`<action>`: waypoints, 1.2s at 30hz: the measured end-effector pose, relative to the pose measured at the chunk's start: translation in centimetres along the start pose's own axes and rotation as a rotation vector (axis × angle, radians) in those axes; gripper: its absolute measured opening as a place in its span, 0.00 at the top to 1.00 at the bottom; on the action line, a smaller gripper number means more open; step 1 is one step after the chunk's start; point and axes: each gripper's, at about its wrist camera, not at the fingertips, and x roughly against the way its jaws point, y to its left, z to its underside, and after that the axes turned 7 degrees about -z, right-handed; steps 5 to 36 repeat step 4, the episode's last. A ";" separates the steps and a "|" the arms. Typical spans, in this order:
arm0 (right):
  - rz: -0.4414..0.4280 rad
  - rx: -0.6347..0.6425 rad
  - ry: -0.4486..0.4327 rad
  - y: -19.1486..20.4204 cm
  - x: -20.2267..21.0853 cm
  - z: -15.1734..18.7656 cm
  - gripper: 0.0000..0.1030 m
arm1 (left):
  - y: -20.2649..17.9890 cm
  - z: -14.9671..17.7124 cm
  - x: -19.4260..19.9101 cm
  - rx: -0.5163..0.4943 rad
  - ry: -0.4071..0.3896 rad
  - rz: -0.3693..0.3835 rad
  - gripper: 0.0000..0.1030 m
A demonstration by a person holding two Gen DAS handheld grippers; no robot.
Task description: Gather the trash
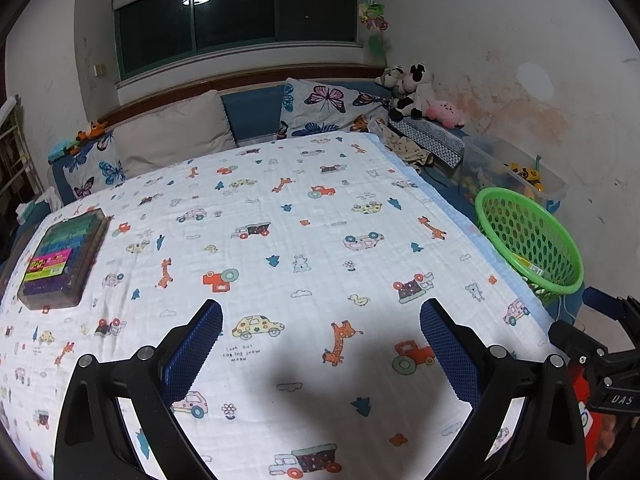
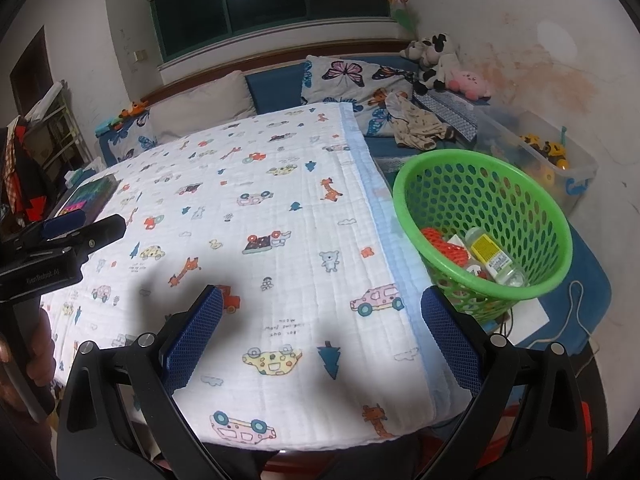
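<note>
Cartoon-printed white blanket (image 1: 304, 240) covers the bed. Beside its right edge stands a green perforated basket (image 2: 556, 216) holding a clear bottle with a yellow label (image 2: 494, 258), an orange piece (image 2: 446, 246) and a white item. Left tongs (image 1: 320, 334) and right tongs (image 2: 322, 326) both gape wide, holding nothing.

There is one green basket (image 2: 516, 196) at the right, one clear bottle (image 2: 494, 260) inside it, one box of colors (image 1: 60, 256) at the left, and two butterfly pillows (image 1: 324, 106).
</note>
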 end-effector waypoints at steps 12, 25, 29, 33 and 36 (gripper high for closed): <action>-0.004 -0.001 0.004 0.1 -0.2 0.0 0.04 | 0.3 0.0 0.0 0.005 0.002 -0.002 0.07; -0.004 -0.001 0.004 0.1 -0.2 0.0 0.04 | 0.3 0.0 0.0 0.005 0.002 -0.002 0.07; -0.004 -0.001 0.004 0.1 -0.2 0.0 0.04 | 0.3 0.0 0.0 0.005 0.002 -0.002 0.07; -0.004 -0.001 0.004 0.1 -0.2 0.0 0.04 | 0.3 0.0 0.0 0.005 0.002 -0.002 0.07; -0.004 -0.001 0.004 0.1 -0.2 0.0 0.04 | 0.3 0.0 0.0 0.005 0.002 -0.002 0.07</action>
